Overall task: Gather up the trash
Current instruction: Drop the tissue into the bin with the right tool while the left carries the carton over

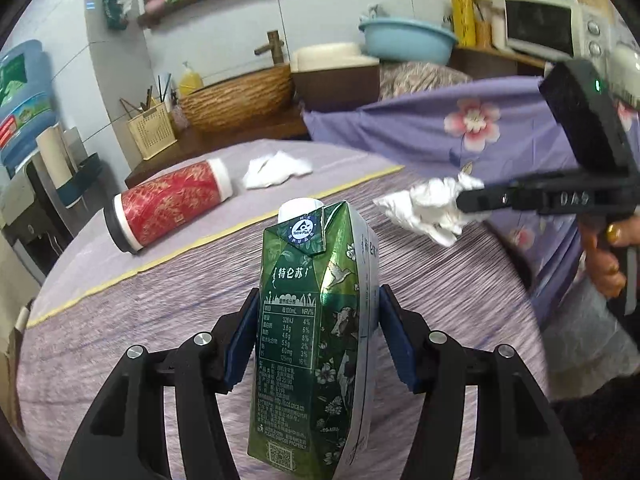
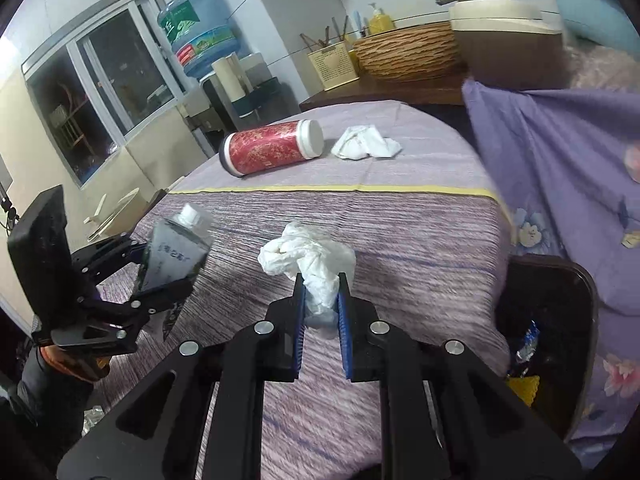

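A green milk carton (image 1: 304,248) with a white cap stands upright between the blue pads of my left gripper (image 1: 318,300), which is shut on its sides above the purple-striped tablecloth (image 1: 100,340). My right gripper (image 2: 322,280) is shut on a crumpled white tissue (image 2: 308,252), held just over the cloth. From the left wrist view, the right gripper (image 1: 464,200) and its tissue (image 1: 428,208) hang at the right. The right wrist view shows the left gripper (image 2: 170,264) with the carton (image 2: 176,252) at the left. Another crumpled tissue (image 2: 366,144) lies at the table's far side.
A red patterned canister (image 2: 272,152) lies on its side beside the far tissue. A dark bin (image 2: 548,300) with wrappers inside stands by the table's right edge, against a purple floral cloth (image 2: 560,160). Behind are a woven basin (image 1: 236,96) and a water dispenser (image 2: 200,32).
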